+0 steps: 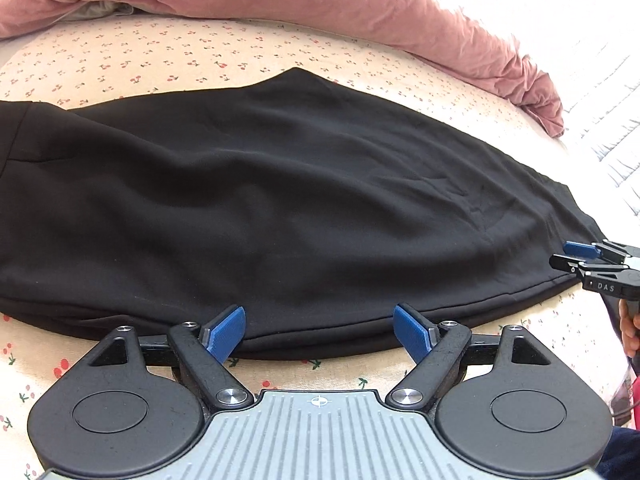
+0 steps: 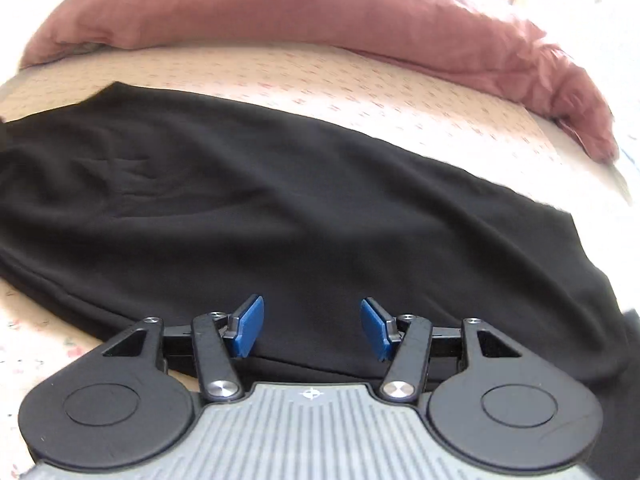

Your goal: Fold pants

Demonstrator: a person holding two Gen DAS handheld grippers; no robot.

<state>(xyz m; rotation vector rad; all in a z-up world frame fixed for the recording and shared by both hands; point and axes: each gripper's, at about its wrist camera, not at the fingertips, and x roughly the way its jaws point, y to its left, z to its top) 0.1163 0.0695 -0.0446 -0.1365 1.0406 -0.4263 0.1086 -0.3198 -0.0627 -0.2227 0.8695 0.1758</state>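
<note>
Black pants point(image 1: 280, 200) lie flat across the bed, stretching from left to right, with their doubled long edge nearest me. My left gripper point(image 1: 319, 316) hovers at that near edge with its blue pads point(image 1: 224, 332) wide apart and nothing between them. My right gripper point(image 2: 312, 308) is over the same near edge further right, jaws apart, with cloth beneath them but not pinched. In the left wrist view the right gripper point(image 1: 560, 254) shows at the pants' right end. The pants point(image 2: 280, 200) fill the middle of the right wrist view.
A cherry-print sheet point(image 1: 120, 56) covers the bed. A bunched pink duvet point(image 1: 320, 0) runs along the far side and down to the right. A white quilted cover point(image 1: 600, 60) lies at the far right. A person's hand point(image 1: 628, 332) holds the right gripper's handle.
</note>
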